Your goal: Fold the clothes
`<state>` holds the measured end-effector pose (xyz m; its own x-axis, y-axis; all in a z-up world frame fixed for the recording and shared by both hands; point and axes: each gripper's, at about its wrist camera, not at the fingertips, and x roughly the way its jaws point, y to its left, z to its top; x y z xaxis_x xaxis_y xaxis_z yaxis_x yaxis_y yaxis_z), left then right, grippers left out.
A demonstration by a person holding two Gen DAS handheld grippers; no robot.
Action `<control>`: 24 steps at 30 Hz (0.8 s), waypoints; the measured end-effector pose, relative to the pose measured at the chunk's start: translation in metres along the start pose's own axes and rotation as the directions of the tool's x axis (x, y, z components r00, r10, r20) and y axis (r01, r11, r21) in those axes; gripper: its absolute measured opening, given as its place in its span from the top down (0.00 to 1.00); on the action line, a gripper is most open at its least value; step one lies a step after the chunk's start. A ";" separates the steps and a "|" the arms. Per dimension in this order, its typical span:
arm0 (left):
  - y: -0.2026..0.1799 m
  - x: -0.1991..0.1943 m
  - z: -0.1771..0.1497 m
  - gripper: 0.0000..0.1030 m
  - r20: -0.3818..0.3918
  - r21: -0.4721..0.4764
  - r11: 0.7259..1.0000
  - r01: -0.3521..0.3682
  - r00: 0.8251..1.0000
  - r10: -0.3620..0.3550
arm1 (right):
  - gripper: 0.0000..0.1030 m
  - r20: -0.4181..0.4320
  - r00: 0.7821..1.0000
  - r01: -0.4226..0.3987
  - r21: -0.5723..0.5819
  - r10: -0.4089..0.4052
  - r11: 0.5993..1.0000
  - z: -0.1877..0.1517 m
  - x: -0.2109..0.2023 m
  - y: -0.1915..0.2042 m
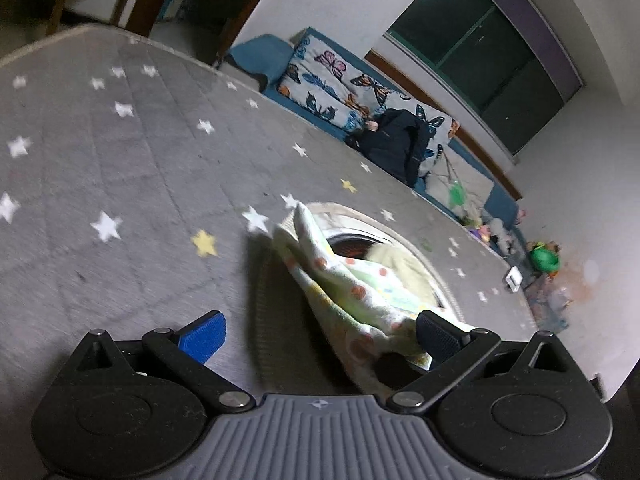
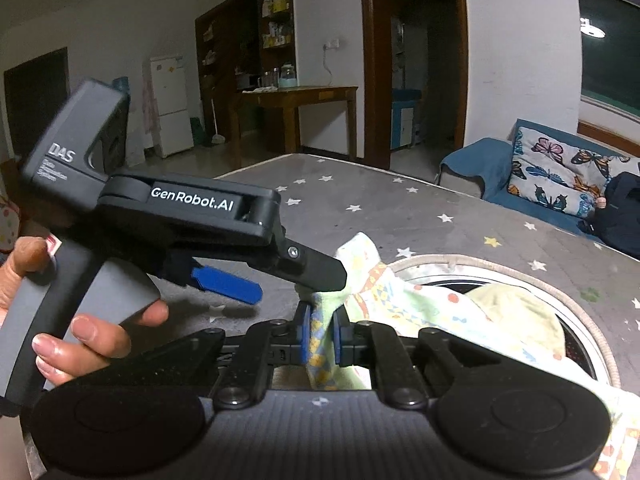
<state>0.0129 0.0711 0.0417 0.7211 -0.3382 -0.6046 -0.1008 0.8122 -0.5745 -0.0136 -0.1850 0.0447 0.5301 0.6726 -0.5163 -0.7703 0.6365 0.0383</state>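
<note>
A pale patterned garment (image 1: 340, 284) with orange dots hangs up out of a round woven basket (image 1: 404, 236) on the grey star mat. My left gripper (image 1: 320, 336) is open; the cloth drapes against its right finger (image 1: 438, 336), and the blue pad (image 1: 204, 338) stands apart from it. In the right wrist view my right gripper (image 2: 322, 336) is shut on a bunched edge of the garment (image 2: 400, 296). The left gripper (image 2: 280, 280), held by a hand (image 2: 92, 336), sits just above it, jaws spread. A yellow-green cloth (image 2: 516, 312) lies in the basket (image 2: 500, 264).
The grey star-patterned mat (image 1: 120, 160) spreads to the left and far side. A blue sofa with a butterfly cushion (image 1: 336, 84) and a dark bag (image 1: 396, 140) lines its far edge. Toys (image 1: 544, 258) lie by the wall. A wooden table (image 2: 296, 100) and a fridge (image 2: 170, 104) stand further back.
</note>
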 end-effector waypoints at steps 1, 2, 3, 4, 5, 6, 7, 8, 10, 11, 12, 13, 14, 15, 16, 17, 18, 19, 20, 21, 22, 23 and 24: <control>-0.001 0.000 0.000 0.00 0.002 -0.003 1.000 0.001 1.000 -0.001 | 0.91 0.003 1.000 0.003 0.002 -0.003 1.000 0.000 -0.002 -0.002; -0.001 0.000 0.000 0.00 0.004 -0.006 1.000 0.002 1.000 -0.002 | 0.91 0.006 1.000 0.004 0.005 -0.004 1.000 -0.001 -0.003 -0.003; -0.002 0.001 0.000 0.00 0.006 -0.008 1.000 0.002 1.000 -0.002 | 0.91 0.009 1.000 0.005 0.009 -0.005 1.000 -0.001 -0.004 -0.005; -0.002 0.001 0.000 0.00 0.008 -0.011 1.000 0.003 1.000 -0.003 | 0.91 0.011 1.000 0.004 0.010 -0.004 1.000 0.000 -0.005 -0.005; -0.003 0.000 0.000 0.00 0.012 -0.007 1.000 0.001 1.000 -0.001 | 0.91 0.012 1.000 0.002 0.009 -0.003 1.000 -0.001 -0.005 -0.005; -0.004 -0.001 -0.001 0.00 0.013 -0.007 1.000 0.005 1.000 -0.005 | 0.91 0.014 1.000 0.000 0.008 0.000 1.000 -0.001 -0.005 -0.005; -0.005 -0.002 -0.001 0.00 0.011 -0.005 1.000 0.013 1.000 -0.013 | 0.91 0.014 1.000 -0.003 0.006 0.002 1.000 -0.002 -0.005 -0.004; -0.006 -0.003 -0.002 0.00 0.008 -0.004 1.000 0.023 1.000 -0.023 | 0.91 0.015 1.000 -0.005 0.004 0.005 1.000 -0.002 -0.004 -0.003; -0.009 -0.003 -0.001 0.00 0.006 0.001 0.999 0.042 0.999 -0.042 | 0.91 0.016 1.000 -0.010 0.003 0.010 1.000 -0.004 -0.003 -0.001; -0.012 -0.001 -0.002 0.00 -0.002 0.007 0.999 0.047 0.999 -0.047 | 0.91 0.018 1.000 -0.010 0.004 0.010 1.000 -0.005 -0.004 -0.001; -0.014 0.002 -0.002 0.00 -0.015 0.013 0.999 0.040 0.999 -0.040 | 0.91 0.020 1.000 -0.009 0.004 0.009 1.000 -0.005 -0.005 -0.002; -0.015 0.005 -0.003 0.00 -0.027 0.016 0.999 0.032 0.999 -0.031 | 0.91 0.021 1.000 -0.009 0.006 0.009 1.000 -0.005 -0.006 -0.002; -0.016 0.009 -0.004 0.00 -0.041 0.016 1.000 0.027 0.999 -0.026 | 0.91 0.022 1.000 -0.009 0.008 0.009 1.000 -0.005 -0.008 -0.003; -0.016 0.012 -0.005 0.00 -0.045 0.012 0.999 0.030 0.999 -0.029 | 0.91 0.023 1.000 -0.009 0.008 0.009 1.000 -0.005 -0.009 -0.004; -0.016 0.014 -0.006 0.00 -0.048 0.009 0.999 0.036 0.998 -0.035 | 0.91 0.025 1.000 -0.009 0.006 0.009 1.000 -0.006 -0.011 -0.004; -0.017 0.015 -0.006 0.00 -0.050 0.007 0.999 0.042 0.998 -0.042 | 0.91 0.026 1.000 -0.009 0.005 0.009 1.000 -0.006 -0.013 -0.004; -0.018 0.017 -0.007 0.01 -0.052 0.007 0.999 0.047 0.998 -0.046 | 0.91 0.028 1.000 -0.011 0.006 0.011 1.000 -0.006 -0.014 -0.004; -0.020 0.019 -0.007 0.01 -0.055 0.009 0.999 0.051 0.997 -0.051 | 0.91 0.029 0.999 -0.013 0.007 0.013 1.000 -0.006 -0.015 -0.004; -0.021 0.021 -0.008 0.03 -0.057 0.010 0.998 0.056 0.997 -0.055 | 0.91 0.031 0.999 -0.015 0.007 0.015 1.000 -0.006 -0.016 -0.004; -0.023 0.022 -0.009 0.09 -0.061 0.015 0.998 0.068 0.996 -0.067 | 0.91 0.031 0.999 -0.017 0.008 0.017 1.000 -0.007 -0.017 -0.004; -0.024 0.024 -0.010 0.12 -0.065 0.020 0.997 0.081 0.995 -0.080 | 0.91 0.031 0.999 -0.020 0.008 0.020 1.000 -0.008 -0.018 -0.004; -0.026 0.025 -0.011 0.20 -0.069 0.026 0.995 0.093 0.994 -0.091 | 0.91 0.031 0.999 -0.023 0.008 0.023 1.000 -0.008 -0.019 -0.004; -0.027 0.026 -0.011 0.27 -0.071 0.029 0.994 0.102 0.993 -0.099 | 0.91 0.030 0.999 -0.025 0.008 0.025 1.000 -0.009 -0.019 -0.004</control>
<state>0.0268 0.0346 0.0353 0.6771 -0.4501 -0.5822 -0.0069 0.7872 -0.6167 -0.0237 -0.2040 0.0468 0.5212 0.6994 -0.4891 -0.7806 0.6223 0.0579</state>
